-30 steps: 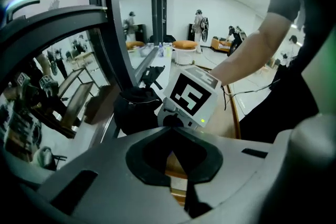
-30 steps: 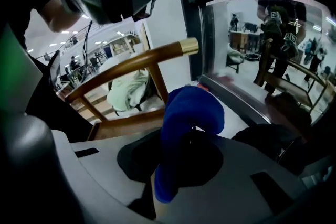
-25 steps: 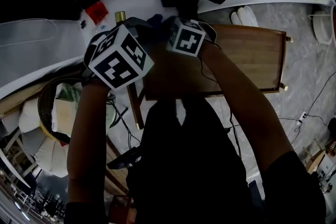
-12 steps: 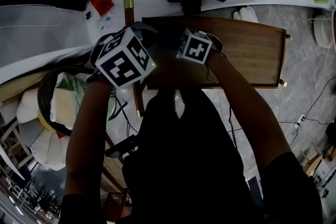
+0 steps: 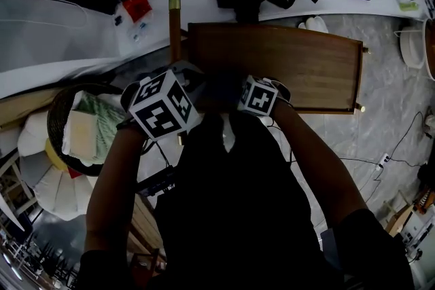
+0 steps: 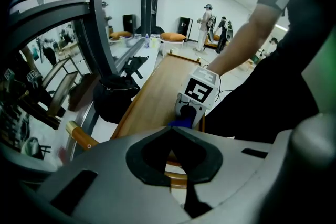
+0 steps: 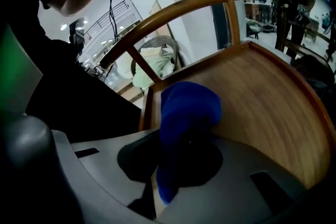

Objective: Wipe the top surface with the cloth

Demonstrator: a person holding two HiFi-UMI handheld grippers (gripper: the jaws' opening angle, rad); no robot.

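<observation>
As right gripper (image 7: 178, 165) pinches cloth (image 7: 189, 107) — tabletop (image 7: 262, 113) lies beneath.

The torso (image 5: 238, 214) is hiding the wooden top's (image 5: 306, 64) near-left edge; the right gripper's (image 7: 176, 168) jaws are covering the cloth's (image 7: 186, 107) lower end.

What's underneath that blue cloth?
The blue cloth, clamped in the right gripper, rests against the wooden top. Bare wood shows around it; the patch directly beneath is covered, so its condition can't be seen.
</observation>
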